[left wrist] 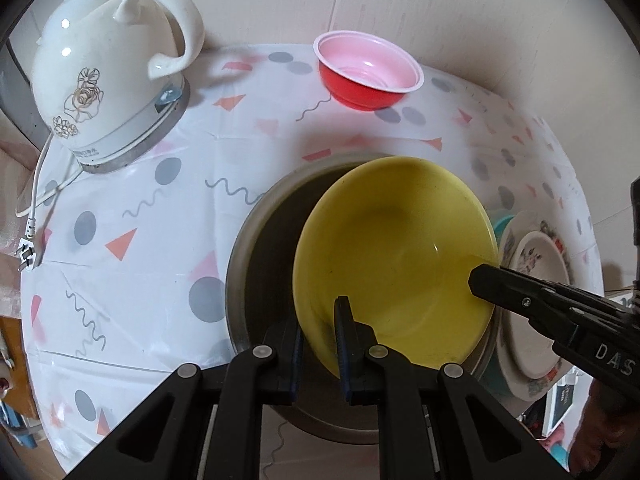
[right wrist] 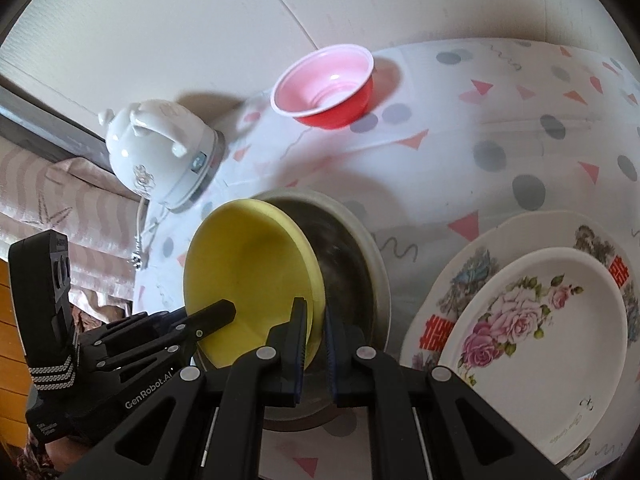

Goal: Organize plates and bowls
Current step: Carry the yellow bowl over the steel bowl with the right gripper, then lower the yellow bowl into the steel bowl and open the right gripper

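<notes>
A yellow bowl [left wrist: 400,240] [right wrist: 248,264] hangs tilted inside a larger steel bowl [left wrist: 256,248] [right wrist: 360,272] on the patterned tablecloth. My left gripper [left wrist: 318,316] is shut on the yellow bowl's near rim. My right gripper [right wrist: 314,312] is shut on the rim at the opposite side. Each gripper shows in the other's view: the right gripper [left wrist: 480,282] comes in from the right, the left gripper [right wrist: 224,312] from the left. A red bowl [left wrist: 368,76] [right wrist: 328,88] with a pink inside stands at the back. Stacked flowered plates [left wrist: 536,264] [right wrist: 540,320] lie right of the steel bowl.
A white ceramic kettle [left wrist: 100,80] [right wrist: 160,152] on its base stands at the back left, its cord and plug [left wrist: 26,252] trailing over the table's left edge. Something teal [left wrist: 500,222] lies under the plates. A wall runs close behind the table.
</notes>
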Available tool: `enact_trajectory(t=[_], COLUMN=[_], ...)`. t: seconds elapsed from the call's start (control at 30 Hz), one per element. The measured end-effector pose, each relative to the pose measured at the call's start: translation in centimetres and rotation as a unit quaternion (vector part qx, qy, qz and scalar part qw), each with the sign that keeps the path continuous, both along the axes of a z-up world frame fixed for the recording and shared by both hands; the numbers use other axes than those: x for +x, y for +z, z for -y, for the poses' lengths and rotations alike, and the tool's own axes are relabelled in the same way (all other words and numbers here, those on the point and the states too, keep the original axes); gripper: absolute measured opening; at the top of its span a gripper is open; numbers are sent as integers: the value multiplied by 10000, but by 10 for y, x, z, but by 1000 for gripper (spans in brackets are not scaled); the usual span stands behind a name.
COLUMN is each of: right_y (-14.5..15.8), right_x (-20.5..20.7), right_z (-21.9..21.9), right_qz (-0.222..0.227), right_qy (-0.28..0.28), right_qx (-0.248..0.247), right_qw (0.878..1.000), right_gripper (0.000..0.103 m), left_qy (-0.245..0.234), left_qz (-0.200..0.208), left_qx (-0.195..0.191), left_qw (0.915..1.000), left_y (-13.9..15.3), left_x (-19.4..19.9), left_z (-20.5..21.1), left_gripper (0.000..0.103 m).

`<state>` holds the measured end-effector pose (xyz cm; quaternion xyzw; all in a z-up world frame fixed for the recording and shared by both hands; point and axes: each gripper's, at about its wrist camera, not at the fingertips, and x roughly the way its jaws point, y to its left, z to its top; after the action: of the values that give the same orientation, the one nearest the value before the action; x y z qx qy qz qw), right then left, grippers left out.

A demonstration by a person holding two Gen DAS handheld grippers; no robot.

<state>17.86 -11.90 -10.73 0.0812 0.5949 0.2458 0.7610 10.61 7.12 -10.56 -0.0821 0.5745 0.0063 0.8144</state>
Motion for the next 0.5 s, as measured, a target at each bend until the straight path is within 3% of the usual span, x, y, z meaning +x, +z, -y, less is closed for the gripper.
enact_trajectory(t=[0.5], right_y=[-7], right_x=[3], right_z=[-14], right_qz=[-45], right_qy=[175], right_qx=[-422], right_qw=[9989], right_gripper=[12], left_qy=[-25], left_qz=[-230], left_qx=[191], left_qw=[9995], left_y=[-16], left_x=[6], left_z=[3], left_gripper=[17])
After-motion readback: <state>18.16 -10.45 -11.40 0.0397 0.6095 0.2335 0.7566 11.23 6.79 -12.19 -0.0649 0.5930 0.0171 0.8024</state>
